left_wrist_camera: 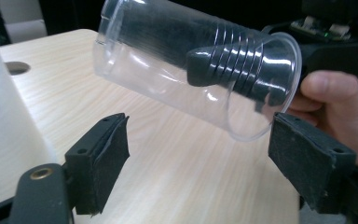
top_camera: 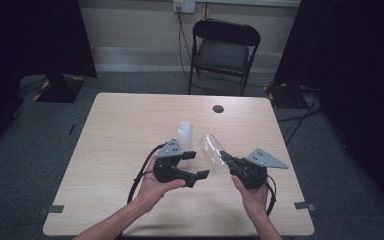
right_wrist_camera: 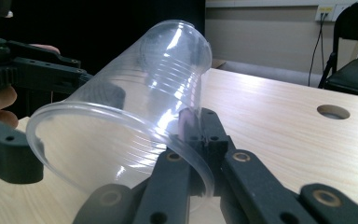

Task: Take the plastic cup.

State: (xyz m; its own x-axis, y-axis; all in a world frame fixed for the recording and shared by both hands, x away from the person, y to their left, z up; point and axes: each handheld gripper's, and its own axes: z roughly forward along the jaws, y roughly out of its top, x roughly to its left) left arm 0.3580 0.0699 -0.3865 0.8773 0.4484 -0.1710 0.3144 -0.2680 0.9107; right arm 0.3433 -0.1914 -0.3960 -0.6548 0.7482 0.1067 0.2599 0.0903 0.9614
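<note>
A clear plastic cup (top_camera: 211,150) hangs tilted above the wooden table (top_camera: 130,125), its mouth toward the person. My right gripper (top_camera: 228,161) is shut on its wall at the rim, one finger inside the cup (left_wrist_camera: 214,65) and the other outside. The pinch shows in the right gripper view, where my right gripper (right_wrist_camera: 200,135) clamps the cup (right_wrist_camera: 135,107). My left gripper (top_camera: 196,165) is open just left of the cup. In its own view my left gripper (left_wrist_camera: 205,163) has its pads wide apart below the cup (left_wrist_camera: 168,60), not touching it. A frosted white cup (top_camera: 184,135) stands upright behind it.
A round cable hole (top_camera: 218,108) lies near the table's far edge. A black folding chair (top_camera: 223,50) stands beyond the table, with dark curtains on both sides. The frosted cup (left_wrist_camera: 4,116) is close on the left gripper's left side.
</note>
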